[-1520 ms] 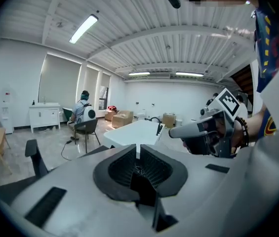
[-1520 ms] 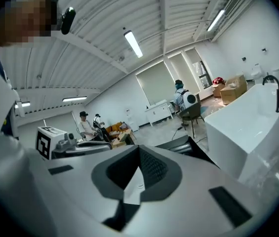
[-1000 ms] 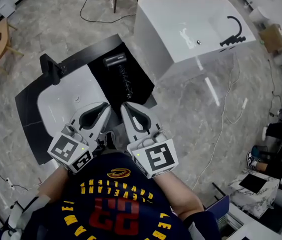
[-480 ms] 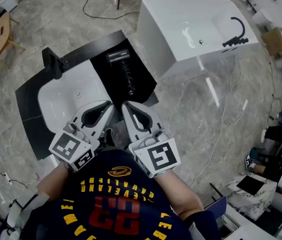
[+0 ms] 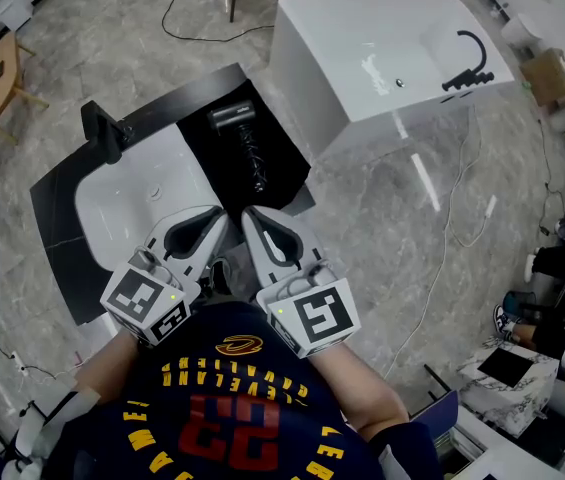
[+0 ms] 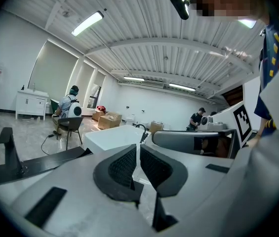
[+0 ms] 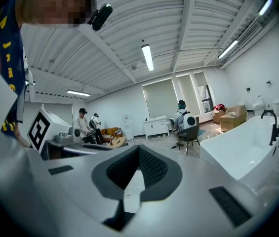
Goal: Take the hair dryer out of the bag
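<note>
The left gripper [image 5: 202, 223] and right gripper [image 5: 262, 226] sit side by side near the person's chest, jaws clenched on nothing. Straight ahead, well apart, the black hair dryer [image 5: 232, 117] lies on the dark worktop [image 5: 62, 228] beside a white basin [image 5: 132, 188]. Its barrel lies crosswise and its coiled cord [image 5: 252, 158] trails back toward the right gripper, which looks slightly nearer.

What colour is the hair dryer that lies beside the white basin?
The hair dryer is black, like its coiled cord; the head view shows it best.
</note>
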Demonstrator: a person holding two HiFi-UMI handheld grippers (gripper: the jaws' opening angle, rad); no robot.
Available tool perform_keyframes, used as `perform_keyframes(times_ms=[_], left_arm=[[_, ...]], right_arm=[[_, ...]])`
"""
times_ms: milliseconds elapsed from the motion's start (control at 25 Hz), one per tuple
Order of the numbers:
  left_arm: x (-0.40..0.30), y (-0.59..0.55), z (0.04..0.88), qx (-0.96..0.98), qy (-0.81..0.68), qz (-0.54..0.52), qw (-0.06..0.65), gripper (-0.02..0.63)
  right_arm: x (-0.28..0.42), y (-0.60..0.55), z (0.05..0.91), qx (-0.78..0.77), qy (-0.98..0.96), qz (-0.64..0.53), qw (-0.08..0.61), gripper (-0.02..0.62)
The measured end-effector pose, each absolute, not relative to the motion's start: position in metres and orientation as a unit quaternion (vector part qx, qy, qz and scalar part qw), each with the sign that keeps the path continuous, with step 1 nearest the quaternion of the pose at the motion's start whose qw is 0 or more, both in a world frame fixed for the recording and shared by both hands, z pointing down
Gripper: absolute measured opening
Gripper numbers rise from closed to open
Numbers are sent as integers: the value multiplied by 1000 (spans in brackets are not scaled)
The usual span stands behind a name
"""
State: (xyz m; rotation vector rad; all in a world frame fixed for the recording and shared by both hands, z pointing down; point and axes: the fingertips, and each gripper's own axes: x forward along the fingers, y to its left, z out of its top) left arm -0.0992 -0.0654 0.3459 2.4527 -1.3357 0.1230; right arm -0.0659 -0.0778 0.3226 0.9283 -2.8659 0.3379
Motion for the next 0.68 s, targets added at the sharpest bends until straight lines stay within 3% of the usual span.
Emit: perform_keyframes(times_ms=[680], left_arm=[[-99, -70, 347, 866, -467, 45, 173, 23]], right_arm=[[-59, -85, 323, 317, -939, 122, 51, 9]])
